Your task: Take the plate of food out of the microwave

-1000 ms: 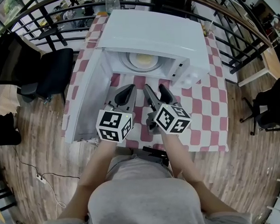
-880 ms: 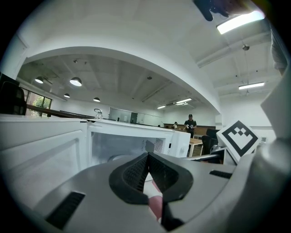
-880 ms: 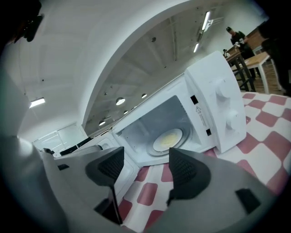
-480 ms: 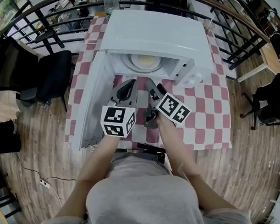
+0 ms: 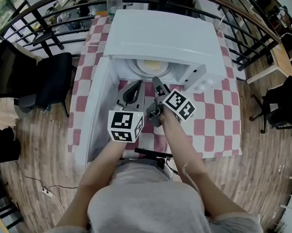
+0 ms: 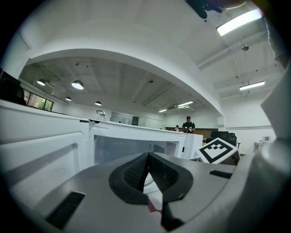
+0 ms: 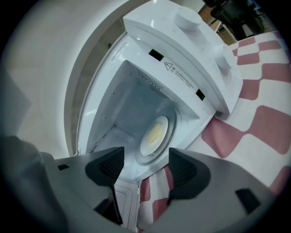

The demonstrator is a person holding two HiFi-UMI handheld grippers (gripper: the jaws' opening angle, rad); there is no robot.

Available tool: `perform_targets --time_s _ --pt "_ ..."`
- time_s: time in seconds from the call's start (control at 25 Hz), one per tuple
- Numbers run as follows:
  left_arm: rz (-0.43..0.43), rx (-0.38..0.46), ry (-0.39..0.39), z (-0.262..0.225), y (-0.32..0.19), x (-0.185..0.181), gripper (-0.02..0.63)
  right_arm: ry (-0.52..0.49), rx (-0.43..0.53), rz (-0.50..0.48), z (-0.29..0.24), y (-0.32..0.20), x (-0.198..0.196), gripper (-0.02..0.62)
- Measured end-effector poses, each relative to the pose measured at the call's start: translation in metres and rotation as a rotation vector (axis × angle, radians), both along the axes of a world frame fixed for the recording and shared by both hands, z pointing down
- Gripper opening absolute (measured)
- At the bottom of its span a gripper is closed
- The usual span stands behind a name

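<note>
Head view: white microwave stands on desk w/ red-white check cloth. Door is swung wide open at microwave's left. Plate w/ pale yellow food lies inside microwave on round glass tray, mid-cavity. L hand-held gripper & R hand-held gripper sit just in front of microwave's opening, side by side, tips toward cavity, neither touching plate. Bottle stands behind microwave. Black chair is left of microwave, beyond door.

Left gripper view: L hand-held gripper has jaws pressed together, pads meeting, nothing between them. Past them is microwave front w/ cavity open, door at its left. R one's marker cube shows just right of microwave's opening. Person stands far behind microwave.

Right gripper view: R hand-held gripper has jaws apart, holding nothing. View is rolled sideways. Thru the gap & above it is microwave w/ cavity open. Plate w/ food rests on tray inside, apart from both jaws. Cloth shows in front of microwave.
</note>
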State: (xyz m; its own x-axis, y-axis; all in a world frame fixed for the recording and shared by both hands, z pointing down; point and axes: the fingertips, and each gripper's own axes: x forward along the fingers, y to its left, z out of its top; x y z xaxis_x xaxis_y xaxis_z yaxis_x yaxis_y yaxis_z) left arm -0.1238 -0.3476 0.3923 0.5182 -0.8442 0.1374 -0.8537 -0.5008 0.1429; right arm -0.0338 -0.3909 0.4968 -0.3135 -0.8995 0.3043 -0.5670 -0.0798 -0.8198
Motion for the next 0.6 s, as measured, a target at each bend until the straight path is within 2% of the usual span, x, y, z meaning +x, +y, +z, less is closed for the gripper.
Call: perform_targets --time_s 0.28,0.44,0.6 --pt "-0.009 0.006 -0.042 0.005 -0.008 0.000 0.002 -0.070 -0.079 0.046 0.030 -0.026 -0.003 0.307" --pt "-0.003 0.011 -0.048 0.004 -0.010 0.000 0.002 -0.180 -0.134 0.121 0.045 -0.035 -0.002 0.307" --pt "0.005 0.003 -0.047 0.009 -0.014 0.002 0.002 -0.218 -0.176 0.180 0.059 -0.042 0.003 0.307"
